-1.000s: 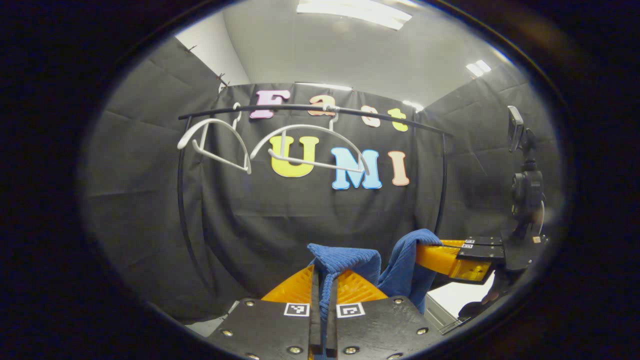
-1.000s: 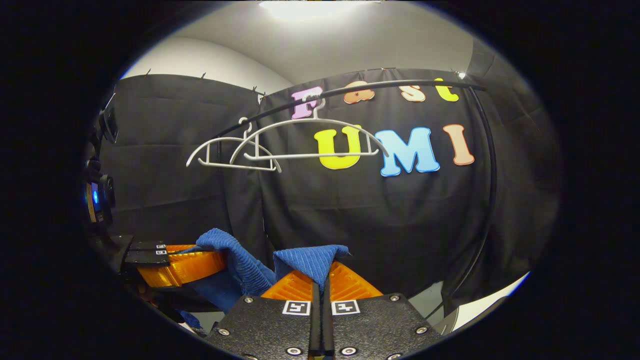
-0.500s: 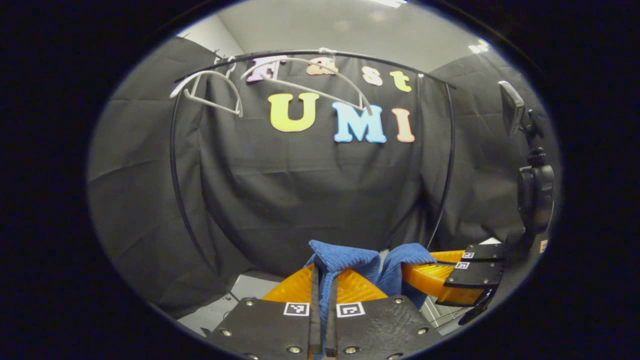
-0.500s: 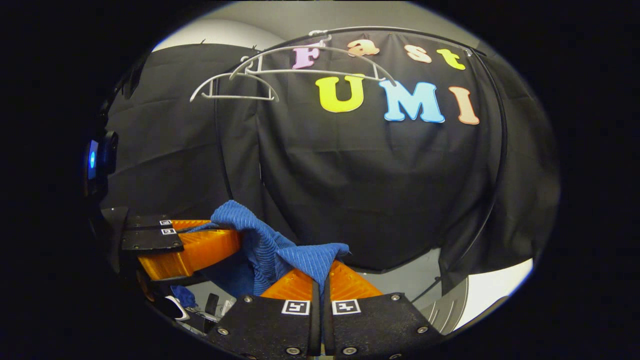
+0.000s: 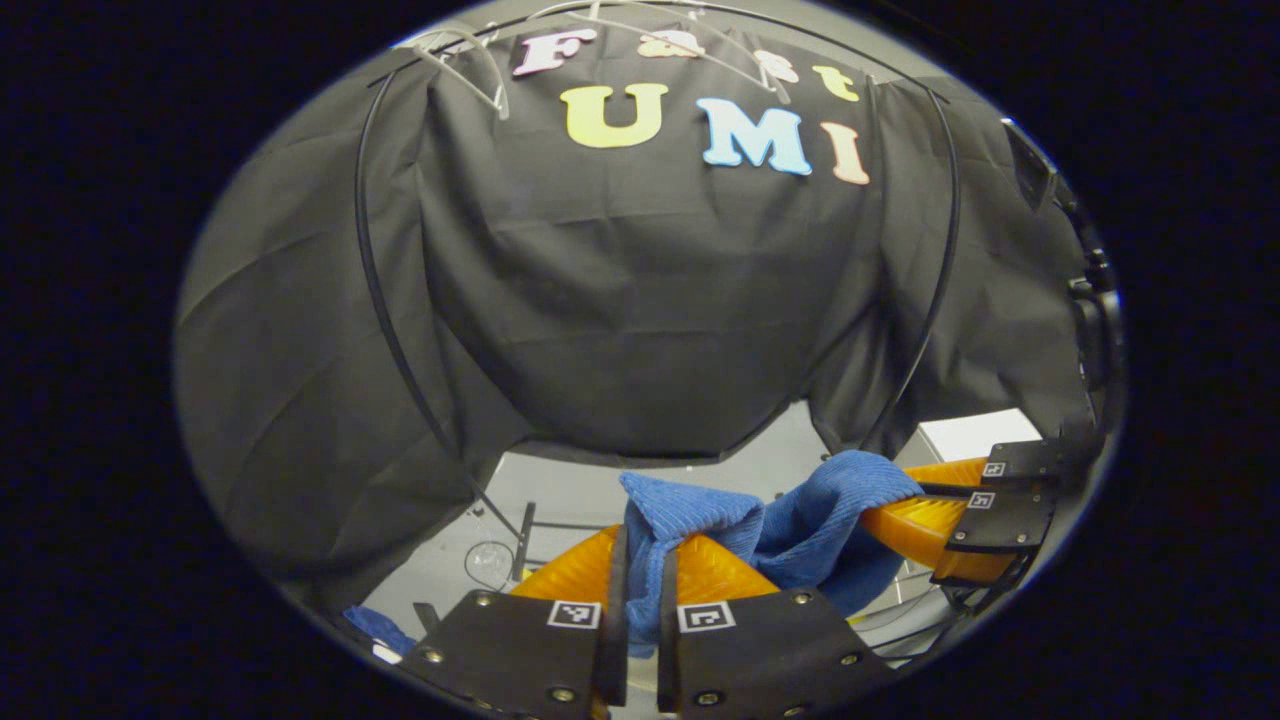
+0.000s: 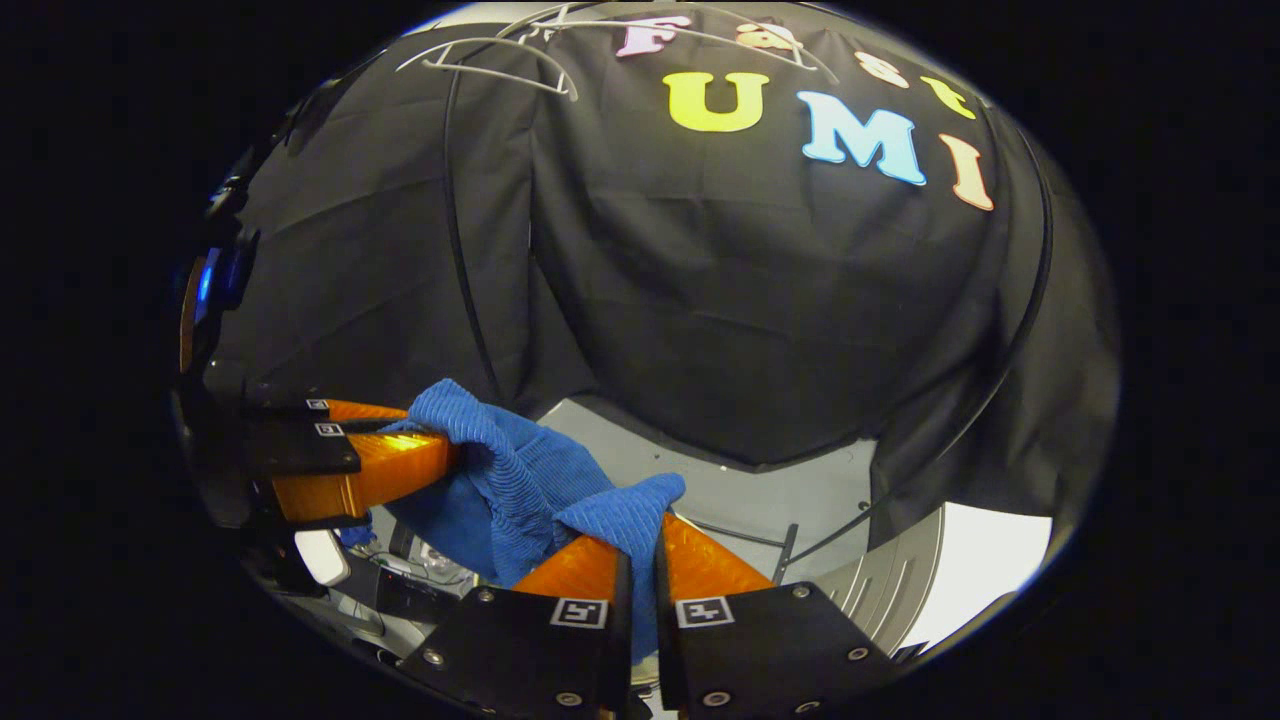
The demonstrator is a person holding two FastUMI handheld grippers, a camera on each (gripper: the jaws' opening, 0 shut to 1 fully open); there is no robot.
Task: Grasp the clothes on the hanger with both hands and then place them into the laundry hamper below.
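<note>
The blue ribbed cloth (image 5: pixel 790 520) sags in a bunched, folded swag between my two tools, low in the frame in both views. My left hand-held gripper (image 5: pixel 640 560) has its orange fingers (image 5: pixel 575 570) nearly closed, pinching one peaked corner of the fabric at bottom centre. My right hand-held gripper (image 6: pixel 638 555) is clamped the same way on the other corner (image 6: pixel 625 515). White hangers (image 6: pixel 490 60) hang on the black rail (image 5: pixel 375 270) at the upper left. Grey floor (image 6: pixel 760 500) shows beneath the cloth.

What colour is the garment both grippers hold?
Blue, ribbed garment; clearest in the right gripper view.
</note>
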